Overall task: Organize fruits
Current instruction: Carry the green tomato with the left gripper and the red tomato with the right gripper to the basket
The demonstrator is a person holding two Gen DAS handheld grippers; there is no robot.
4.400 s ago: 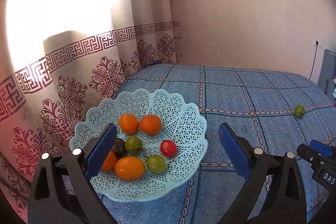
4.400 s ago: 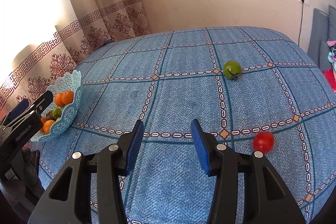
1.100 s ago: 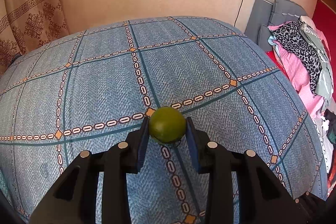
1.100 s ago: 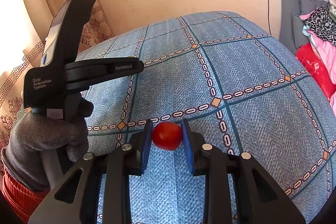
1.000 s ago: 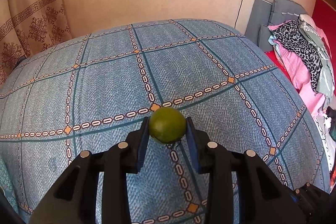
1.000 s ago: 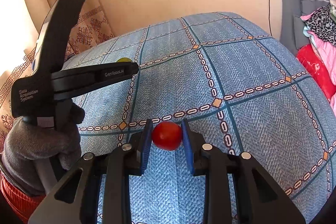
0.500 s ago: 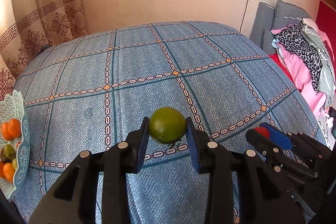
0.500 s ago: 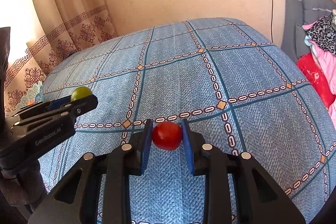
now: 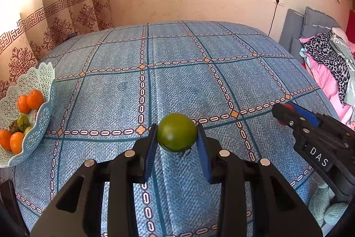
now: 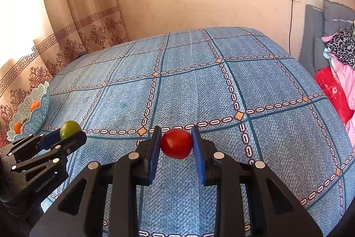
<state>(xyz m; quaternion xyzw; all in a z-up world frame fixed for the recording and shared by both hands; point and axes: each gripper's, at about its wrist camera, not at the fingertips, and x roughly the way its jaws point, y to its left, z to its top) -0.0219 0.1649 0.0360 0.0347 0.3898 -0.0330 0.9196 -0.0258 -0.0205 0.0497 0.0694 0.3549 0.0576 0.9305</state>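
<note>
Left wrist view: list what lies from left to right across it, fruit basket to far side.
Light blue basket with oranges → green fruit clamped in the left gripper → right gripper holding a red fruit → pile of clothes.

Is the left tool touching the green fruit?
Touching: the left wrist view shows the left tool with both pads pressed against the green tomato.

Your left wrist camera looks forward between its fingers, close over the blue checked bedspread [image 9: 177, 86] toward the far wall. Your right wrist camera sits just beside it, facing likewise. Both share the bedspread, the curtain and the lattice basket [image 9: 46, 90] at left.
</note>
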